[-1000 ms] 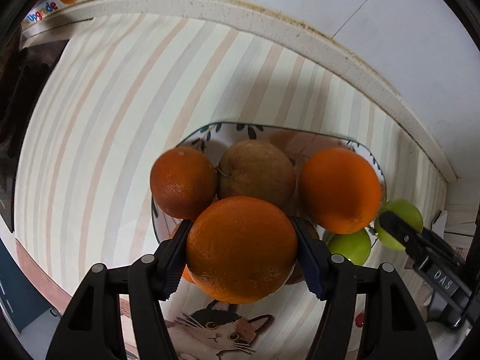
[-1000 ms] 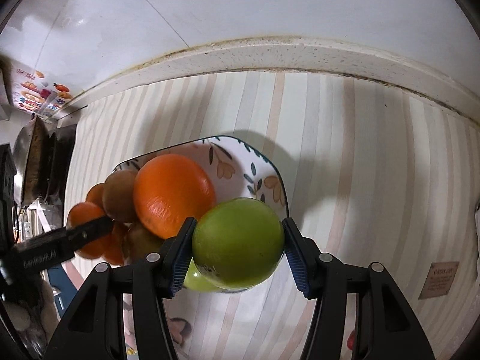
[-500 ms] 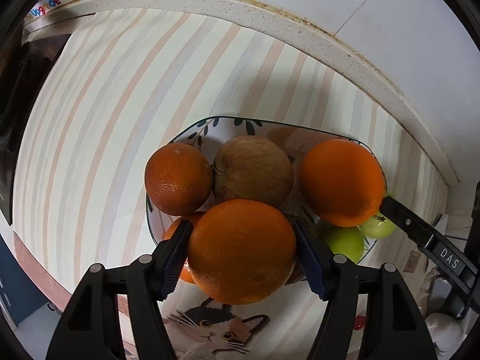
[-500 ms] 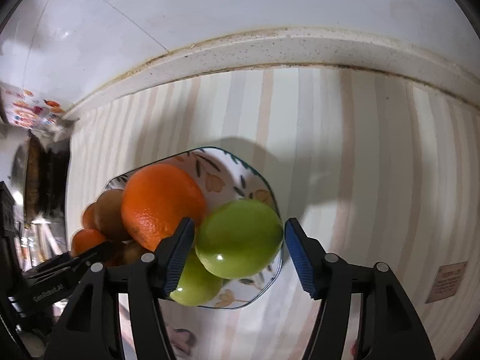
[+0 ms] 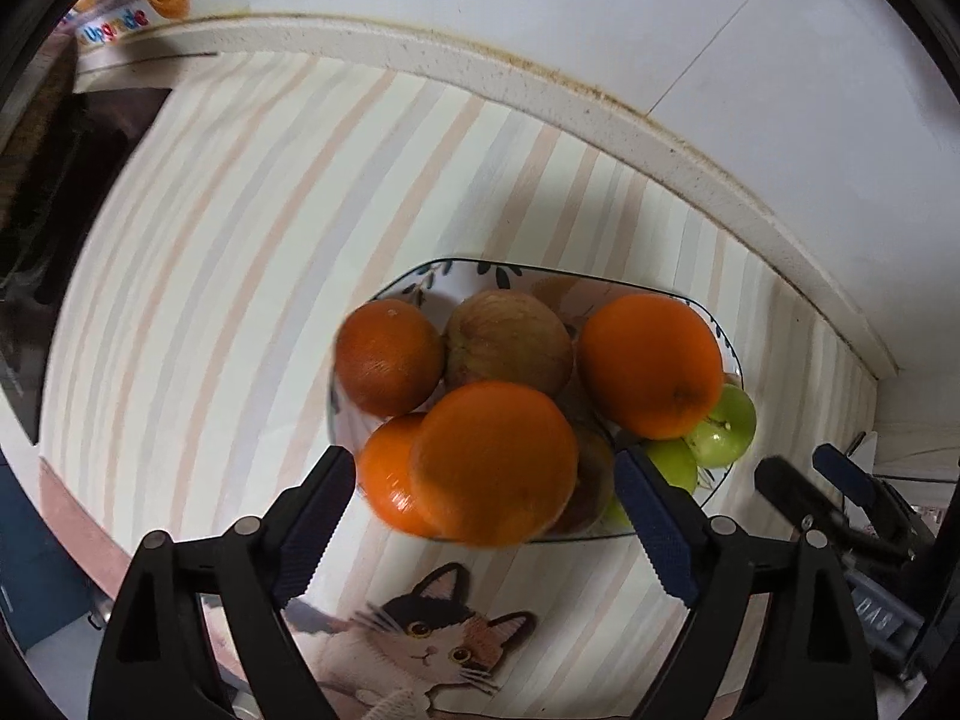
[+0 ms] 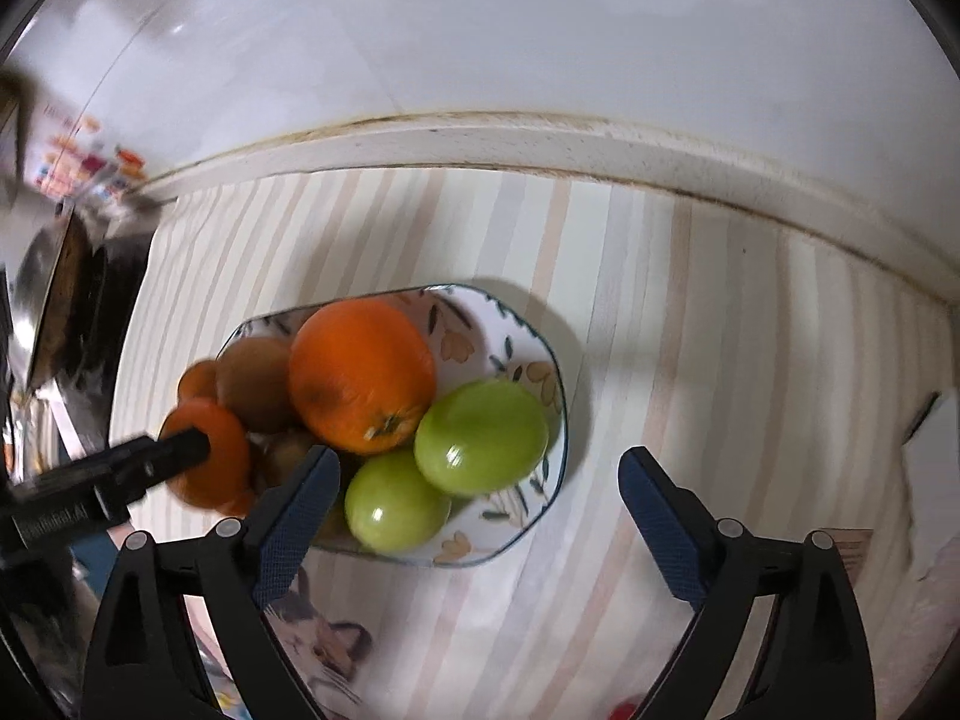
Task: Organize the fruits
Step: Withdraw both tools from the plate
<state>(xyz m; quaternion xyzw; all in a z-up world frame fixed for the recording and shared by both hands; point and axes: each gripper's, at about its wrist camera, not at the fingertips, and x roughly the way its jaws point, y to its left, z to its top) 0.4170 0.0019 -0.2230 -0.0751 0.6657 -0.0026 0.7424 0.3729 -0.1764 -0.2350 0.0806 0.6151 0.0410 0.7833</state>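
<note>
We see our left gripper [image 5: 483, 498] released, jaws just widened clear of the large orange [image 5: 495, 462], heaped with other fruit in the patterned bowl [image 6: 543, 354], green apple [image 6: 482, 435] at its right, our right gripper [image 6: 477, 501] likewise spread, nothing held

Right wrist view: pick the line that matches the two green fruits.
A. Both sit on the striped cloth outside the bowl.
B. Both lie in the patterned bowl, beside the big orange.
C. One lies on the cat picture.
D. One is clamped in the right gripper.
B: the two green fruits rest inside the patterned bowl next to the big orange, and the right gripper stands open with nothing between its pads.
</note>
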